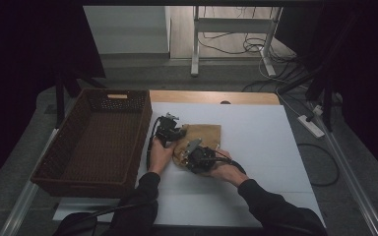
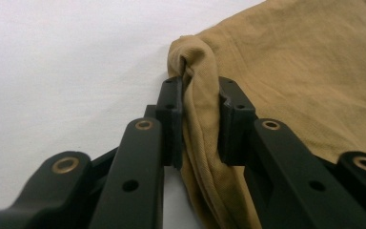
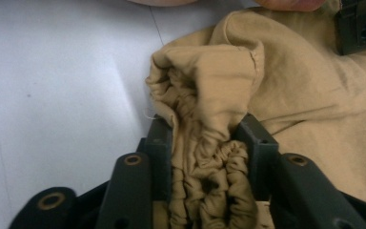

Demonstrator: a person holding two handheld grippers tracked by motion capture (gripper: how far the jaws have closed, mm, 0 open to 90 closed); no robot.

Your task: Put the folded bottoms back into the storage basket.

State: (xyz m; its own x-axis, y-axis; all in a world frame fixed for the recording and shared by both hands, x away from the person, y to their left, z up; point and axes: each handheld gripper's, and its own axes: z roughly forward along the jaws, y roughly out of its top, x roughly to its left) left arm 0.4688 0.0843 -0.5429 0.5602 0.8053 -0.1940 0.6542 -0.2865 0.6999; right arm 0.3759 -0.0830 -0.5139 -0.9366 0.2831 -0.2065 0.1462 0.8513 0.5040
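Observation:
A tan cloth garment [image 1: 203, 134] lies crumpled on the white table top [image 1: 256, 147], just right of the basket. My left gripper [image 1: 170, 129] is at the cloth's left edge and is shut on a pinched fold of the cloth [image 2: 198, 95]. My right gripper [image 1: 196, 156] is at the cloth's near edge. Its jaws are shut on a bunched, gathered hem of the cloth [image 3: 205, 143]. A black part of the left gripper [image 3: 362, 26] shows at the top right of the right gripper view.
A dark brown wicker basket [image 1: 96, 140] stands with nothing in it at the table's left. Beyond the table are a white desk frame [image 1: 236, 34], cables and a power strip [image 1: 311, 126] on the floor.

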